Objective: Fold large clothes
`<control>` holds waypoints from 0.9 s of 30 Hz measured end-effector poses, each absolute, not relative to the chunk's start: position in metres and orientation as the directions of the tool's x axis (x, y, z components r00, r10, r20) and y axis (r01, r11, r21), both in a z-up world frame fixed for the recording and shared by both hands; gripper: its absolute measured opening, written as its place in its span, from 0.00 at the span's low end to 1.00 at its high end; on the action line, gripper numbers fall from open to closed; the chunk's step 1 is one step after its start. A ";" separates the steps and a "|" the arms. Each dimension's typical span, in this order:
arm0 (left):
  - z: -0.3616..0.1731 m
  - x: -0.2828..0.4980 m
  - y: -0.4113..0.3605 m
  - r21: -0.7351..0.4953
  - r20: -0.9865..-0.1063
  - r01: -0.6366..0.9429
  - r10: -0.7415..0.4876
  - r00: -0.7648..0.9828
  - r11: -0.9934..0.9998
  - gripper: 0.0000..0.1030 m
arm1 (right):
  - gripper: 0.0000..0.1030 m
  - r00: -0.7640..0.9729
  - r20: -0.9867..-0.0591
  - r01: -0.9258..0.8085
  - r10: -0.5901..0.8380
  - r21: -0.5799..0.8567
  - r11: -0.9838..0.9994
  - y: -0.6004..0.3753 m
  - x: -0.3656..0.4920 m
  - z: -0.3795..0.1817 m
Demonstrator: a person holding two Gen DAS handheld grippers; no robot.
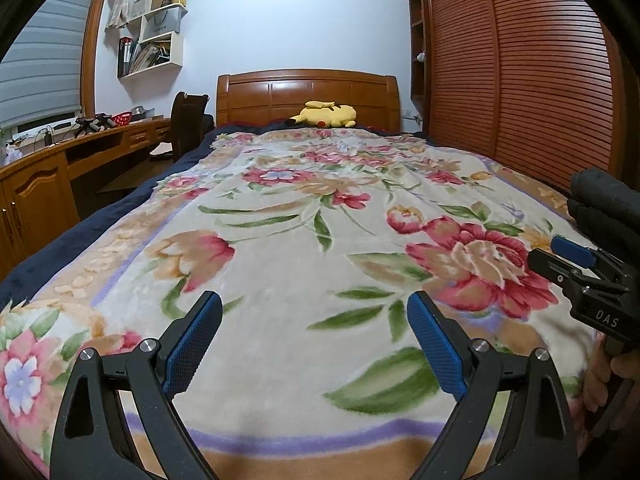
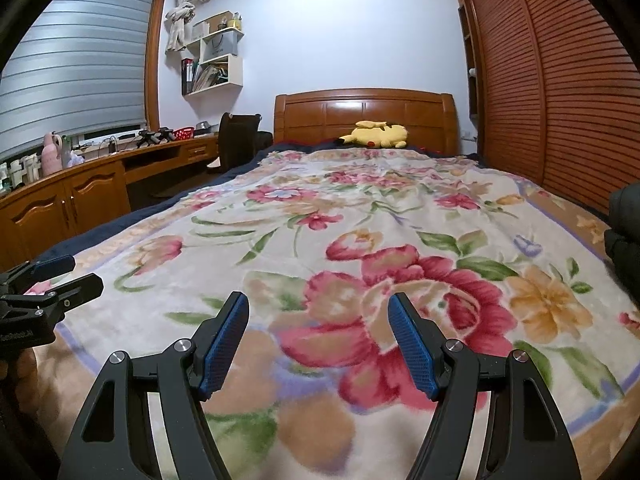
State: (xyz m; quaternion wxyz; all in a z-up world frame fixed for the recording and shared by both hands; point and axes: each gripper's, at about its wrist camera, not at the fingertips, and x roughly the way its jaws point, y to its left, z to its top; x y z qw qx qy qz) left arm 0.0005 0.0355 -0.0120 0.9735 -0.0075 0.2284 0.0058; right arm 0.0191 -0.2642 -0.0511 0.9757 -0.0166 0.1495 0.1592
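Step, as judged: approach, before first grasp; nothing folded yet. Floral blanket [image 1: 304,216] lies spread flat over bed, from headboard [image 1: 308,96] down to near edge below both tongs.

Left tongs [image 1: 314,344] spread, nothing between pads, hovering over blanket's near edge. Right tongs [image 2: 318,344] spread too, empty, over big red flower, just right of left tongs.

Next move, as judged: lower both to near hem, pinch one spot each, then carry hem toward headboard.

Count: one blanket, two tongs, one yellow plush toy [image 1: 326,114] by headboard, one dark garment [image 2: 624,220] at blanket's right edge.

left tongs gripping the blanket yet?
No, the left tongs stand open above the floral blanket, nothing between the pads.
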 end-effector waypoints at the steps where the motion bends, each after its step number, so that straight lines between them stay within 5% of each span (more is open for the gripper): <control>1: -0.012 0.000 0.036 -0.014 -0.444 -0.015 0.008 0.896 1.000 0.91 | 0.72 0.905 -0.297 -0.315 0.304 0.014 0.949 -0.264 0.020 -0.051; 27: -0.010 -0.003 0.038 -0.011 -0.434 -0.018 0.011 0.901 1.000 0.91 | 0.72 0.907 -0.293 -0.310 0.301 0.017 0.951 -0.259 0.024 -0.055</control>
